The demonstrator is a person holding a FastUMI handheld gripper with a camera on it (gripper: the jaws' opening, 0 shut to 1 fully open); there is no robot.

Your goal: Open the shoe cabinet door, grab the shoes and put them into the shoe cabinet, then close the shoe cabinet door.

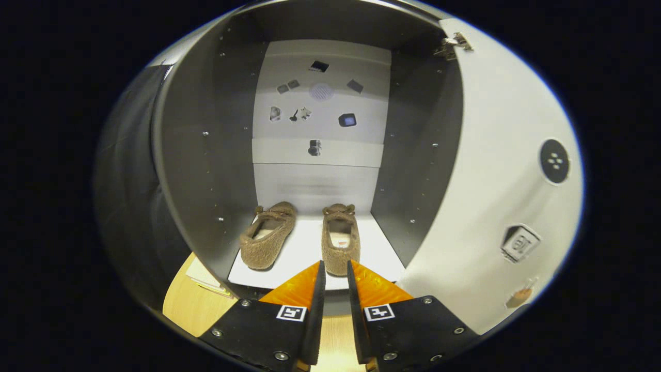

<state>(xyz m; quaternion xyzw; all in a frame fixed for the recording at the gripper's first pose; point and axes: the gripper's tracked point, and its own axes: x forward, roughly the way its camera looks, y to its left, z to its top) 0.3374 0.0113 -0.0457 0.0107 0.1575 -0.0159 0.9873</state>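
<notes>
The scene is viewed from the gripper [335, 271], along its two slightly parted fingers and straight into the open cabinet [206, 155]. The cabinet is seen from near its front edge, apparently from slightly above its floor.

text: none legible | door [496, 170] sticker [520, 243]: characters, perhaps digits, blurred
</notes>
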